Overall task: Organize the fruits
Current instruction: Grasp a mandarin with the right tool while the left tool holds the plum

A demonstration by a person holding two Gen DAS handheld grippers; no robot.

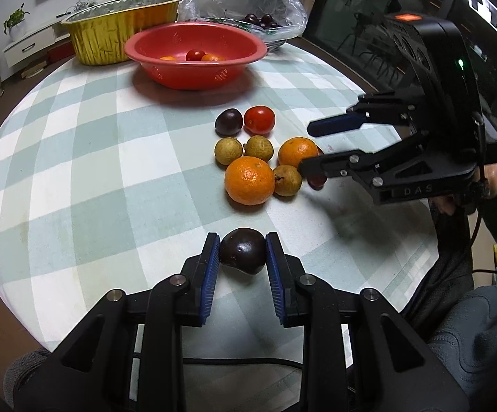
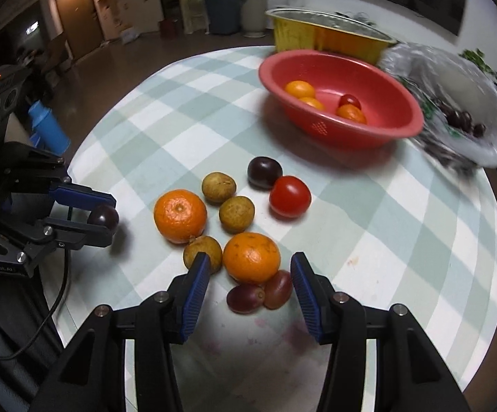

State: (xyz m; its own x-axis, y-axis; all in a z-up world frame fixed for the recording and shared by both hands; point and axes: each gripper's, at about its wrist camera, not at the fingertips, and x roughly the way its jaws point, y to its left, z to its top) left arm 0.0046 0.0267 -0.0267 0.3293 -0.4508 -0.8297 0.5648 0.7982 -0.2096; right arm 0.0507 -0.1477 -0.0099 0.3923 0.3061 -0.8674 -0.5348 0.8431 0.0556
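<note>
Checked tablecloth [image 1: 111, 158] under loose fruit, left fingers [image 1: 210, 271] pinching dark plum [image 1: 243, 255], right fingers [image 2: 303, 288] spread.

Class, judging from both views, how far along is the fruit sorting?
Done: oranges and a tomato lie in the red bowl. In hand: the left gripper is shut on a dark plum; the right gripper is open over the pile. Left: two oranges, a tomato, brown fruits and grapes on the table.
</note>
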